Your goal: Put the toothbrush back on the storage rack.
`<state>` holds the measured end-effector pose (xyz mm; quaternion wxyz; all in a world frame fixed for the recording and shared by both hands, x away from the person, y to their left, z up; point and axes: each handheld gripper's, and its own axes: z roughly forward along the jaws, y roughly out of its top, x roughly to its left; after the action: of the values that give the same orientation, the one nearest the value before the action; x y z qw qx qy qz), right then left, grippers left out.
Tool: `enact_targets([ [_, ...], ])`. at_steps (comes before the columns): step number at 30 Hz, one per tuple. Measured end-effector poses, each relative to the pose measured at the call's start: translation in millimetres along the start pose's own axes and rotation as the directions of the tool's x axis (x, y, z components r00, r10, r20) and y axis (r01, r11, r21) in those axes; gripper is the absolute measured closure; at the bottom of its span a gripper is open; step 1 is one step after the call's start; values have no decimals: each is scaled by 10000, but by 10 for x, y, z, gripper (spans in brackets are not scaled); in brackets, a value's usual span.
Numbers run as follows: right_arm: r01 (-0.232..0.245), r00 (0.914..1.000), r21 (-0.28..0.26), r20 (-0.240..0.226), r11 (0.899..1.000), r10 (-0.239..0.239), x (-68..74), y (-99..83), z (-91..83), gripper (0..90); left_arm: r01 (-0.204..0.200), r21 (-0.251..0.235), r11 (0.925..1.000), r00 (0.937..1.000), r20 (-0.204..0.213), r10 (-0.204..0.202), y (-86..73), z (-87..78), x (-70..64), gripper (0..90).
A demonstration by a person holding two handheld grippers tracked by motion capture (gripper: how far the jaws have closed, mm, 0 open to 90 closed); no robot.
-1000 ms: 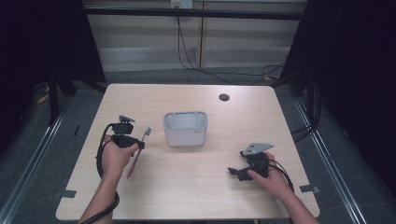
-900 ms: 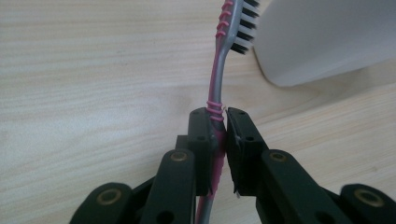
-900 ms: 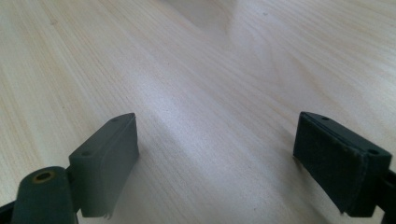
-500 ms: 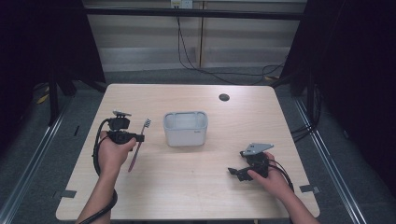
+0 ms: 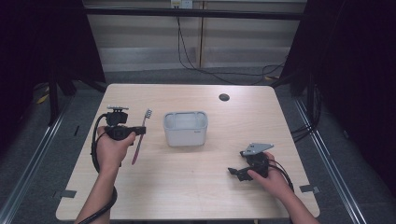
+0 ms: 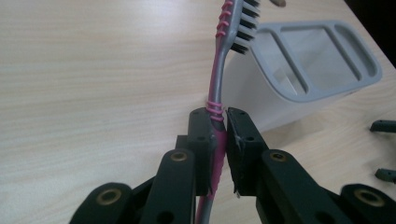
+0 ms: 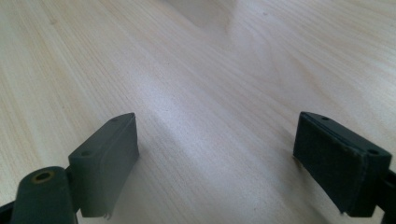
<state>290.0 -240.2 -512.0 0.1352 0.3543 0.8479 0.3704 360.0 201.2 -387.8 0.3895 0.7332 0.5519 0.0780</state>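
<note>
We find no readable text, label, brand, number or sign anywhere in these views.

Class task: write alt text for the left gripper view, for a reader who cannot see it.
The left gripper has its two black fingers shut on the handle of a pink and grey toothbrush, whose bristled head points away, up the picture. Behind the brush, a grey holder with open compartments stands on the light wooden table.
</note>
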Motion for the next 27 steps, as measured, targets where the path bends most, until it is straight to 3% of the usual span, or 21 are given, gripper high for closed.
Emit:
enact_targets([
  [16,0,10000,0,2,10000,0,0,0,0,134,-268,-1349,9905,9994,195,297,109,-136,-125,807],
  [27,0,10000,-1,4,10000,0,0,0,0,133,-370,-1752,9838,9980,446,454,191,-153,-227,807],
])
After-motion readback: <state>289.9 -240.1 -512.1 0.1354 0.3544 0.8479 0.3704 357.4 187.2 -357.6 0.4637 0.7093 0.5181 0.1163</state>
